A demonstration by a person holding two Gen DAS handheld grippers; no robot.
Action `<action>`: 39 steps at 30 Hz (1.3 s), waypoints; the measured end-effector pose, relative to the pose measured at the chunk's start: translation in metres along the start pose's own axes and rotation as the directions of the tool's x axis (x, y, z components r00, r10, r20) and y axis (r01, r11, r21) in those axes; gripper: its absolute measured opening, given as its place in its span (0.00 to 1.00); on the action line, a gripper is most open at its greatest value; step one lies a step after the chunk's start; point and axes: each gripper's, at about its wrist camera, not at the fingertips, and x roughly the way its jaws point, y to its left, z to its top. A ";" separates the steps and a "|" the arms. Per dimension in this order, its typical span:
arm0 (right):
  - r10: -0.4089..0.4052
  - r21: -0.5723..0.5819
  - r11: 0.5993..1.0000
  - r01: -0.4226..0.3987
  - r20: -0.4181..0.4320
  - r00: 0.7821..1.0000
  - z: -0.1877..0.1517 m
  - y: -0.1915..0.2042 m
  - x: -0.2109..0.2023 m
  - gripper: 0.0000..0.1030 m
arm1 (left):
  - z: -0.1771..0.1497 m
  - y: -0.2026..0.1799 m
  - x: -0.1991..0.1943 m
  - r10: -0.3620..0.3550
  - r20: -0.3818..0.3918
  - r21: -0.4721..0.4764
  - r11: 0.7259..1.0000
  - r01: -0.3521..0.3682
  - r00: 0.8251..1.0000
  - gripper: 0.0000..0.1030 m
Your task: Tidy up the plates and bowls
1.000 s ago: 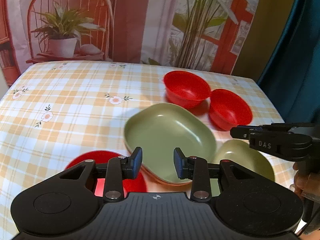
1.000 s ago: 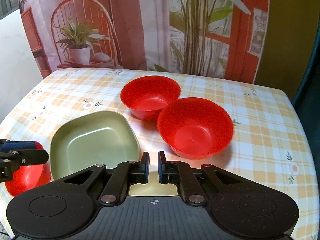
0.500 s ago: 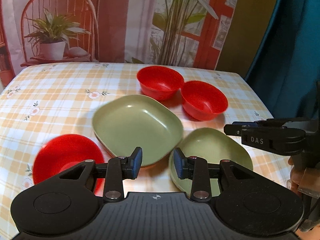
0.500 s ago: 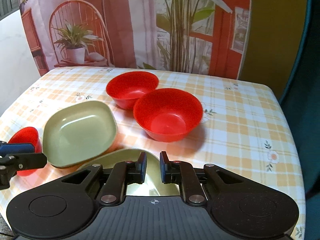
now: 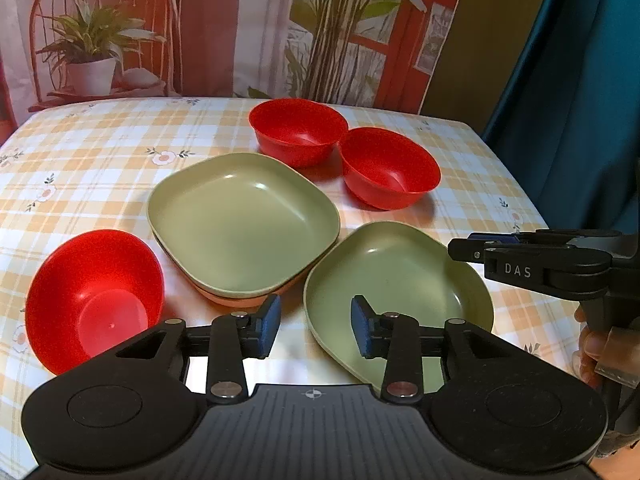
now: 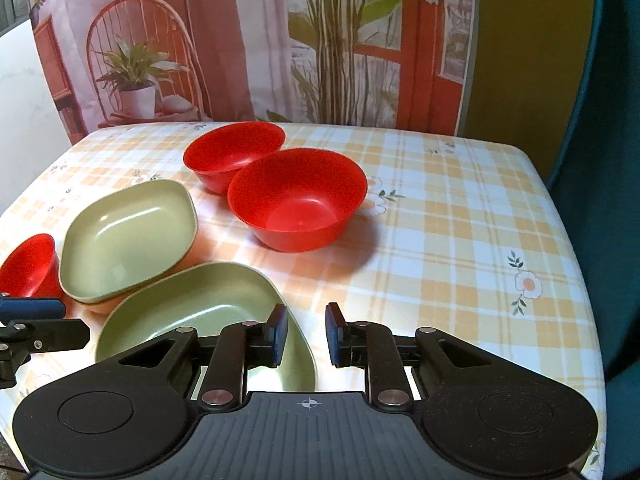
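Fingers of the left gripper stand apart with nothing between them; its jaws have just been opening, and they hover over the near edge of the table, above the gap between the two green dishes. Those of the right gripper are parted by a narrower gap, also empty and also just opening, hanging over the near right rim of the nearer green plate.

That nearer green plate is olive, glossy, with rounded corners and a raised rim, and lies alone on the checked cloth. Just to its far left sits a second green plate of the same shape, resting on a pale orange dish of which only a thin edge shows beneath it; what that lower piece is cannot be told. Three red bowls are plain, round and shiny: one at the near left, beside the stacked plate, and two at the far side, side by side with rims touching or nearly so.

From the right wrist, the near left bowl is cut off by the frame edge and the nearer plate is partly covered by the gripper body. Part of a hand shows at the right edge of the left wrist view, mostly out of frame
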 end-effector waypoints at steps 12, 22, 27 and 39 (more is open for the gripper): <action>0.016 0.009 1.000 -0.016 0.002 1.000 -0.014 -0.012 -0.001 0.23 | -0.010 -0.004 0.007 -0.043 -0.045 -0.045 0.998 0.041 0.998 0.47; 0.045 0.016 0.999 -0.045 -0.015 0.999 -0.024 -0.009 0.002 0.23 | -0.023 -0.003 0.011 -0.067 -0.080 -0.065 0.996 0.062 0.994 0.47; 0.059 0.019 0.998 -0.058 -0.020 0.998 -0.028 -0.004 0.002 0.23 | -0.028 -0.007 0.012 -0.085 -0.088 -0.063 0.995 0.080 0.992 0.46; 0.047 0.033 0.998 -0.046 -0.022 0.999 -0.034 -0.003 0.003 0.16 | -0.035 -0.010 0.010 -0.125 -0.085 -0.043 0.992 0.122 0.988 0.24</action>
